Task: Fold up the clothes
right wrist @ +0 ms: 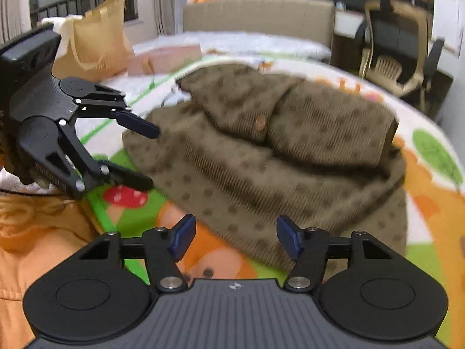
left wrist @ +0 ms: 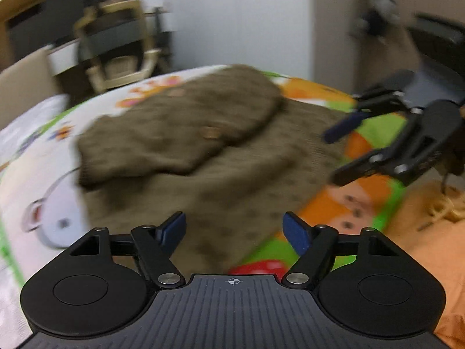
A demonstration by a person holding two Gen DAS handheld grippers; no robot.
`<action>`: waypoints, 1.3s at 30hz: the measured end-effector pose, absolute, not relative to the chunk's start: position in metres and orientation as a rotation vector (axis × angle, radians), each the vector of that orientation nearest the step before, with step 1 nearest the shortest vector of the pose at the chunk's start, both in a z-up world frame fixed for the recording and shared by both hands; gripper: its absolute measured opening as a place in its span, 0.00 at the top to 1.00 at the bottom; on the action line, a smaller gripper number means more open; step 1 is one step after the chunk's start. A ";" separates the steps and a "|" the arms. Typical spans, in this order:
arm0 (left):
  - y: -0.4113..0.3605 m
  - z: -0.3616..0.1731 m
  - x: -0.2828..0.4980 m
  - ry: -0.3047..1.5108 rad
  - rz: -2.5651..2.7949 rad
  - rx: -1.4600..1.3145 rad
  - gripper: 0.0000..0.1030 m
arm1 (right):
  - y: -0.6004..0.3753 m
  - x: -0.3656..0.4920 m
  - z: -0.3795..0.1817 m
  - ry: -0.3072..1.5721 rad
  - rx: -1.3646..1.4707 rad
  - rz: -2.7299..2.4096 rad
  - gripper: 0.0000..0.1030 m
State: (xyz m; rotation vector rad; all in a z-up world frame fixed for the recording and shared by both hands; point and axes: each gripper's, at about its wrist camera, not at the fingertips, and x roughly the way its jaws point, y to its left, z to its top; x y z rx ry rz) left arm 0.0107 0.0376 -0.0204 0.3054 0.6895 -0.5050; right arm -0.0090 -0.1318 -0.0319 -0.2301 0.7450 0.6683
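Note:
A brown dotted knit cardigan (left wrist: 186, 151) (right wrist: 261, 151) lies on a colourful cartoon bed sheet (left wrist: 363, 203) (right wrist: 139, 218), its upper part folded over the lower in a thick roll with wooden buttons showing. My left gripper (left wrist: 234, 231) (right wrist: 151, 157) hovers open just short of the garment's near hem, nothing between its blue pads. My right gripper (right wrist: 235, 237) (left wrist: 331, 157) is open too, empty, above the near edge of the cardigan. The two grippers face the garment from neighbouring sides, apart from each other and from the cloth.
An orange garment (right wrist: 35, 232) (left wrist: 430, 247) lies at the bed's near edge. A tan tote bag (right wrist: 96, 37) and pink boxes (right wrist: 165, 58) sit at the far left, a headboard (right wrist: 258, 14) behind. A chair (right wrist: 392, 46) (left wrist: 122, 46) and desk stand beside the bed.

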 end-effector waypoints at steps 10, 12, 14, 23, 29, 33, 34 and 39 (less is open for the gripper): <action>0.015 -0.030 0.021 0.708 -0.510 0.327 0.22 | -0.135 0.013 -0.040 0.703 -0.231 0.560 0.94; 0.014 -0.030 0.022 0.703 -0.496 0.346 0.21 | -0.136 0.011 -0.031 0.665 -0.239 0.565 0.94; 0.012 -0.031 0.024 0.696 -0.479 0.370 0.20 | -0.136 0.007 -0.022 0.628 -0.247 0.573 0.94; -0.013 -0.028 0.048 0.596 -0.397 0.558 0.58 | -0.137 0.007 0.023 0.495 -0.261 0.558 0.95; 0.006 0.031 0.087 0.521 -0.309 0.433 0.93 | -0.138 -0.013 0.040 0.406 -0.297 0.623 0.94; 0.026 0.069 0.108 0.471 -0.263 0.313 0.96 | -0.109 -0.023 0.017 0.480 -0.333 0.739 0.90; 0.027 0.073 0.109 0.460 -0.259 0.308 0.96 | -0.101 -0.021 0.010 0.491 -0.358 0.752 0.88; 0.024 0.078 0.104 0.434 -0.269 0.312 0.96 | -0.054 0.005 -0.025 0.486 -0.566 0.735 0.61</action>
